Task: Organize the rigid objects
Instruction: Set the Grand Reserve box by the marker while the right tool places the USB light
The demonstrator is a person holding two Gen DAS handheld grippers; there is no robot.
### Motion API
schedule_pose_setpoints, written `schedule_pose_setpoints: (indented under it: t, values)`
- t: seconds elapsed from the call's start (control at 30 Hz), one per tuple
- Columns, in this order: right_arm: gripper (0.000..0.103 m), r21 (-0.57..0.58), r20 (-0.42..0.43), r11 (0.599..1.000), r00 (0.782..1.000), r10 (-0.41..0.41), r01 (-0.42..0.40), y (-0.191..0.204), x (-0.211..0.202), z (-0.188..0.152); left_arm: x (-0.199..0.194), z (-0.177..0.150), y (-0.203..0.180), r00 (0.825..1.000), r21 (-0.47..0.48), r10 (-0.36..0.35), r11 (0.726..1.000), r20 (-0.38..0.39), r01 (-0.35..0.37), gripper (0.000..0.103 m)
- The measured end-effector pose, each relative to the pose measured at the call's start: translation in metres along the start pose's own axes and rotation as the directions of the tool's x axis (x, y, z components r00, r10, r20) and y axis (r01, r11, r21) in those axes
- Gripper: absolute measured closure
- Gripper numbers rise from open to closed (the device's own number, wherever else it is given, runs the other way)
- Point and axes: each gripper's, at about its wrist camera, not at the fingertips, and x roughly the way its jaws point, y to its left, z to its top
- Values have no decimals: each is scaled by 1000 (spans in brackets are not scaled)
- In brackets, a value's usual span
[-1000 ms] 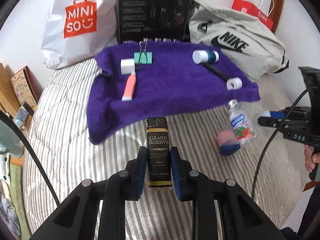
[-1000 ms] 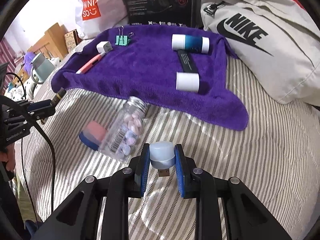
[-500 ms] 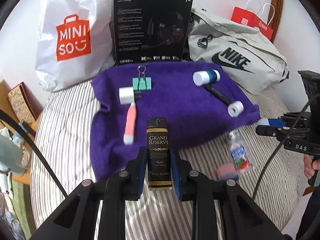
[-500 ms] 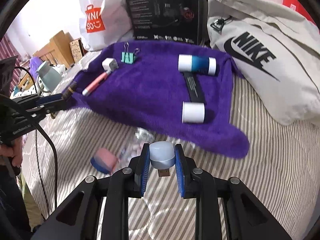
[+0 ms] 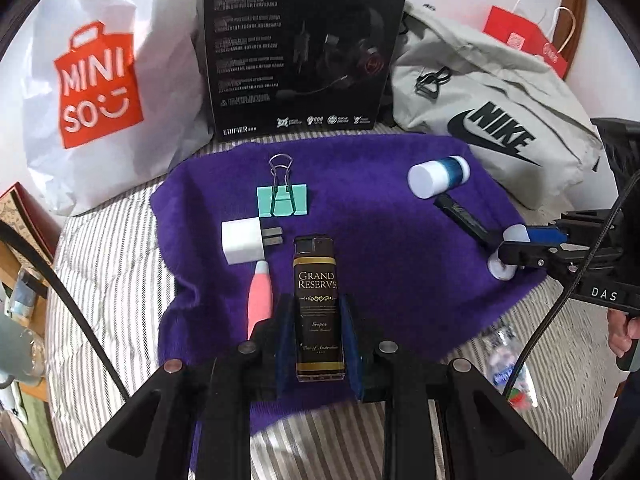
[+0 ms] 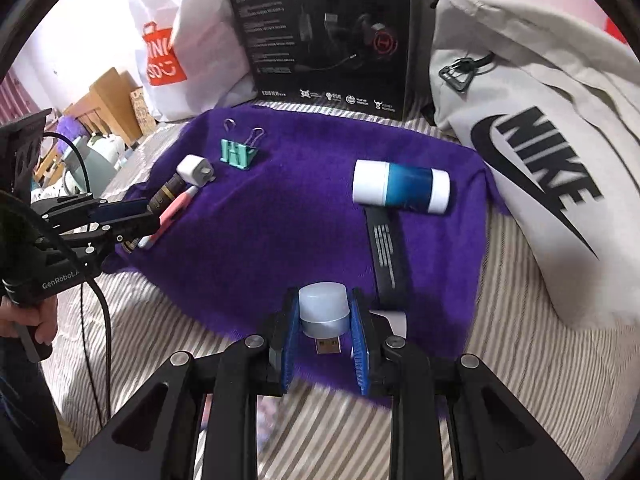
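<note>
My left gripper is shut on a black-and-gold lighter, held upright over the near edge of the purple towel. On the towel lie a mint binder clip, a white charger plug, a pink pen, a blue-and-white tube, a black strip and a white roll. My right gripper is shut on a white dome USB light, low over the towel's front edge. It stands beside the black strip and partly hides the white roll.
A Miniso bag, a black headset box and a grey Nike bag line the back. A clear pill bottle lies on the striped sheet right of the towel. A hand grips the right tool.
Both grippers have moved forward from above the striped sheet to over the towel, each keeping its hold. The pill bottle and the pink-and-blue block now lie behind them.
</note>
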Motion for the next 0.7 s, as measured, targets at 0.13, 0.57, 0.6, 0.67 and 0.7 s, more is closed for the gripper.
schedule_pose_setpoints:
  t: [0.13,0.57,0.6,0.67,0.7]
  values:
    - [79,-22,-32,1000,999,0,-1,-2,21,10,20,5,4,1000,-4,-3,1000,-31,3,80]
    - [79,-135,-88,991,996,-31,19,2,56,23,49,13,8,997,14,3,1000,-74,-2,80]
    - [79,-146,-87,989,996,-33,20,3,56,22,49,13,8,997,17,4,1000,-72,-3,80]
    - [79,-178,-82,984,996,-44,29,6,56,20,47,13,8,997,20,5,1000,-71,-4,80]
    - [79,-187,-79,982,996,-47,32,6,56,19,47,13,8,998,19,6,1000,-69,-5,80]
